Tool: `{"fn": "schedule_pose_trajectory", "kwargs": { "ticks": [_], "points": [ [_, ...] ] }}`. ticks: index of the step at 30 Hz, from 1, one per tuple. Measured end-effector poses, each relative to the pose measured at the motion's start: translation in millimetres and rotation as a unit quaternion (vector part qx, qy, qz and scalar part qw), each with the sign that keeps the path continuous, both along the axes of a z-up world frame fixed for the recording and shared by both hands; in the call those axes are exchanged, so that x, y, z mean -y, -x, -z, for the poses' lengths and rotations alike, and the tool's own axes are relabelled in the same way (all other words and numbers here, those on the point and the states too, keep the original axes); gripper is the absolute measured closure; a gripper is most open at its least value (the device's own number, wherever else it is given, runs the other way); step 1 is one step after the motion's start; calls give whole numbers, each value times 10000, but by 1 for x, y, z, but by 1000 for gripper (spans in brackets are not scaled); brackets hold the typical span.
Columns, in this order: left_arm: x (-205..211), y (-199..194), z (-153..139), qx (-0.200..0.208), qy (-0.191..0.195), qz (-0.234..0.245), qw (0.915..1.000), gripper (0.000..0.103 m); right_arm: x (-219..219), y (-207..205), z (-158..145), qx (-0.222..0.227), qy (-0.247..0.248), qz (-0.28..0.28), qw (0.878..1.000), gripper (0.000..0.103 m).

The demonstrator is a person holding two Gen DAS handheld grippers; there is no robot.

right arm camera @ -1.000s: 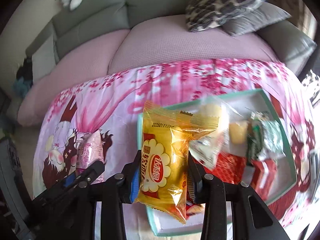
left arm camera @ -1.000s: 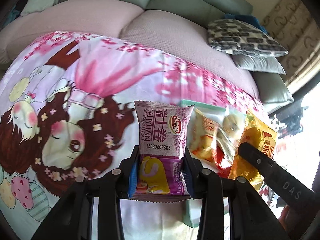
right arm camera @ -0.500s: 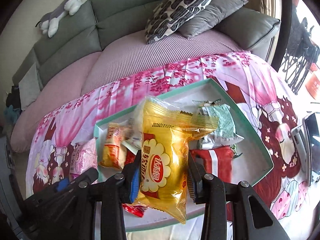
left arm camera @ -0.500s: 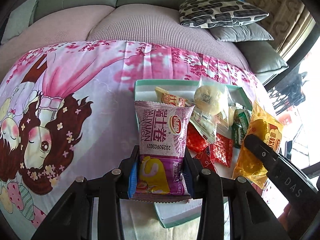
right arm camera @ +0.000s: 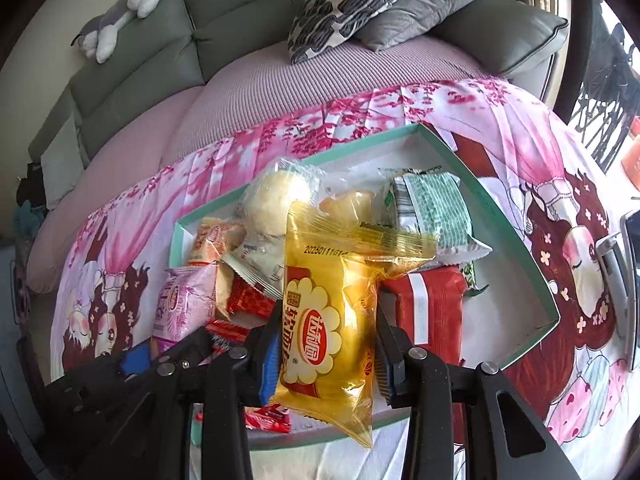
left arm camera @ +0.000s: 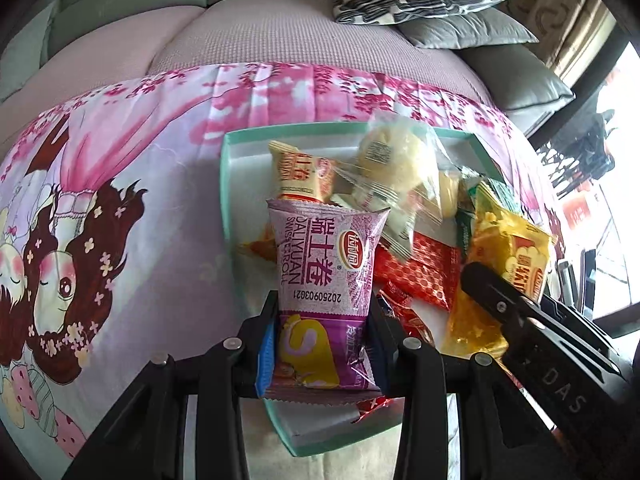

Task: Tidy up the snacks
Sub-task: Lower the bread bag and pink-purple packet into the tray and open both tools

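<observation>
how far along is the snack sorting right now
Done: several packets already lie in the teal tray, among them a green packet and a red one. In hand: the left gripper clamps a purple Swiss roll packet, the right gripper a yellow packet, both over the tray. Left: releasing these two.

Black hand-held gripper (left arm camera: 324, 344), blue pads (left arm camera: 266, 354), silver screws, apparently "DAS" lettering.

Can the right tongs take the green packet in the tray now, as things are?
Probably not yet. The right tongs are shut on the yellow snack bag, so nothing else fits between them. The green packet itself lies uncovered on top in the tray, so once the bag is dropped the way looks free.
</observation>
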State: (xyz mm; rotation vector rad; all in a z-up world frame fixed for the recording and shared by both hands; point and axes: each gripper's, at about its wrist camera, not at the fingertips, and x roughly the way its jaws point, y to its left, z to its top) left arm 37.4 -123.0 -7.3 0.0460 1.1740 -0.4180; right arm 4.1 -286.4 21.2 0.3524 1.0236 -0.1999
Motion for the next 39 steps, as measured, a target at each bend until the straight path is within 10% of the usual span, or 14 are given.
{"fn": "schedule_pose_trajectory", "kwargs": {
  "ticks": [16, 24, 34, 39],
  "points": [
    [13, 2, 16, -167, -146, 79, 9997, 62, 18, 2, 7, -18, -219, 172, 9996, 47],
    [10, 2, 5, -208, 187, 18, 9996, 35, 18, 3, 5, 35, -263, 218, 9994, 42],
    [-7, 4, -26, 199, 341, -222, 9990, 34, 22, 14, -15, 434, -278, 315, 9982, 40],
    [-21, -3, -26, 545, -219, -782, 9952, 21, 24, 15, -17, 483, -118, 367, 9981, 33]
  ]
}}
